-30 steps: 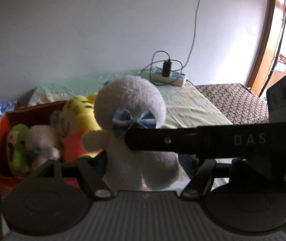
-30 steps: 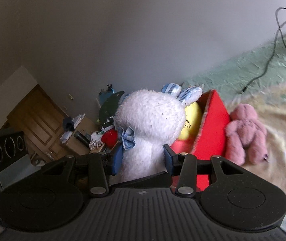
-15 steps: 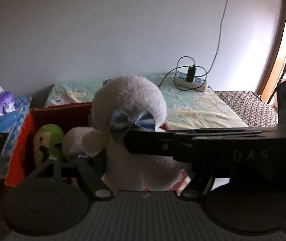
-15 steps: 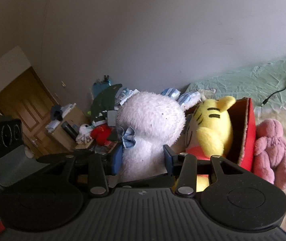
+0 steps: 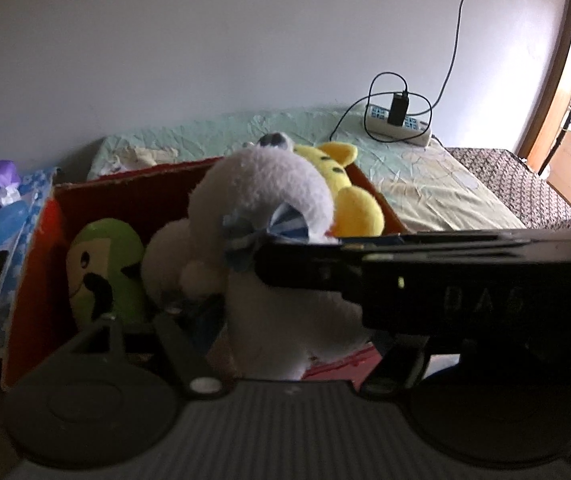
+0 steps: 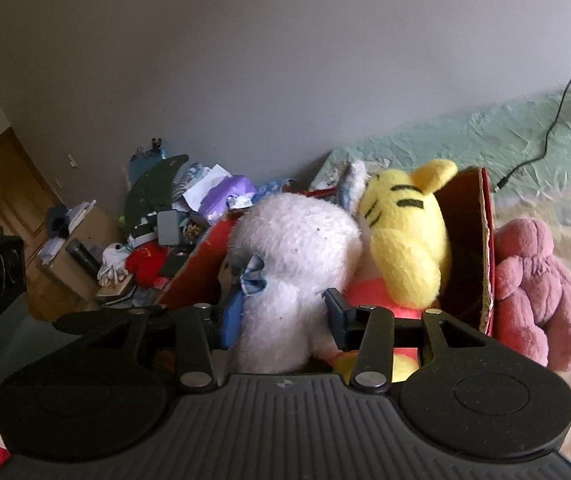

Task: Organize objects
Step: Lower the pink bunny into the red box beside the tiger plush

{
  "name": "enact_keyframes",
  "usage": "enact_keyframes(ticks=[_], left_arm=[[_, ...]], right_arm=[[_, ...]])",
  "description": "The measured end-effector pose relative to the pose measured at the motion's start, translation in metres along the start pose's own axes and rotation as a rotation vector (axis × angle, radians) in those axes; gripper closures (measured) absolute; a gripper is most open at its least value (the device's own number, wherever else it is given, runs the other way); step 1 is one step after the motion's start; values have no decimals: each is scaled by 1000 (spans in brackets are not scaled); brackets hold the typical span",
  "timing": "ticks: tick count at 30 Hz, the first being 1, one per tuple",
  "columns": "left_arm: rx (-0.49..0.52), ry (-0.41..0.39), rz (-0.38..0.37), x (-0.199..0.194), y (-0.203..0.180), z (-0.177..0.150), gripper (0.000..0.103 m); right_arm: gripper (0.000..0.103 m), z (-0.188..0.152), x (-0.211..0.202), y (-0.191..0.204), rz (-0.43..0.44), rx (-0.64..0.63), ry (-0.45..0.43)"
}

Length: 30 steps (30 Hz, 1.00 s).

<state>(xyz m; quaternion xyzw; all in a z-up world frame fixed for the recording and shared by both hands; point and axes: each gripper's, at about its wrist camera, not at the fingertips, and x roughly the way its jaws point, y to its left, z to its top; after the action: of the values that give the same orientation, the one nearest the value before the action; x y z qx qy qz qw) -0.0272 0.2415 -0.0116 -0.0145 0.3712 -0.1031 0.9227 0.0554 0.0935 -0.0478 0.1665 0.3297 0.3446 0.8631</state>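
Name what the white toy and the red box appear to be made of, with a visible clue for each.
White toy: soft plush fabric, going by its fuzzy, matte pile. Red box: probably cardboard, since its cut rim shows a rough brown core under the red face.

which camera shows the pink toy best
The right wrist view: the pink toy lies in full sight on the bed, just outside the red box. The left wrist view shows nothing of it.

left gripper (image 5: 285, 320) fingers: hidden behind white plush (image 5: 261, 208)
pink plush (image 6: 541, 292): foot cut off at 3 o'clock
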Motion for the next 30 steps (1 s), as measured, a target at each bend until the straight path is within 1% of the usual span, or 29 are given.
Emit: enact_keyframes(ticks=[3, 4, 6, 7, 9, 14, 18, 22, 23, 24, 25, 28, 30], left_arm=[[-1, 19, -14, 8, 4, 0, 28], [2, 24, -17, 11, 5, -1, 28], [12, 31, -8, 15, 5, -1, 29], [17, 39, -4, 19, 5, 0, 30], [10, 59, -11, 25, 8, -1, 30], [13, 60, -25, 24, 10, -2, 27], [23, 57, -17, 20, 10, -3, 25], [16, 51, 2, 16, 14, -3, 23], [9, 48, 3, 14, 16, -3, 22], [0, 47, 3, 12, 19, -4, 22], [-7, 46, 2, 11, 20, -4, 22], [-10, 40, 19, 7, 22, -4, 20], [-11, 34, 26, 6, 22, -3, 20]], right_arm=[[54, -1, 4, -10, 6, 50, 16], [54, -2, 8, -14, 5, 67, 34], [55, -4, 14, -18, 16, 92, 59], [56, -5, 15, -19, 20, 101, 67], [55, -5, 14, -16, 17, 84, 68], [49, -3, 4, -12, 30, 79, 50], [47, 1, -13, -12, 30, 74, -11], [51, 4, -30, -22, 27, 134, -105], [55, 5, -32, -25, 23, 151, -118], [62, 5, -33, -27, 18, 167, -126], [67, 5, -33, -29, 12, 178, -126], [70, 4, -26, -32, 13, 206, -100], [70, 3, -19, -28, 12, 194, -88]])
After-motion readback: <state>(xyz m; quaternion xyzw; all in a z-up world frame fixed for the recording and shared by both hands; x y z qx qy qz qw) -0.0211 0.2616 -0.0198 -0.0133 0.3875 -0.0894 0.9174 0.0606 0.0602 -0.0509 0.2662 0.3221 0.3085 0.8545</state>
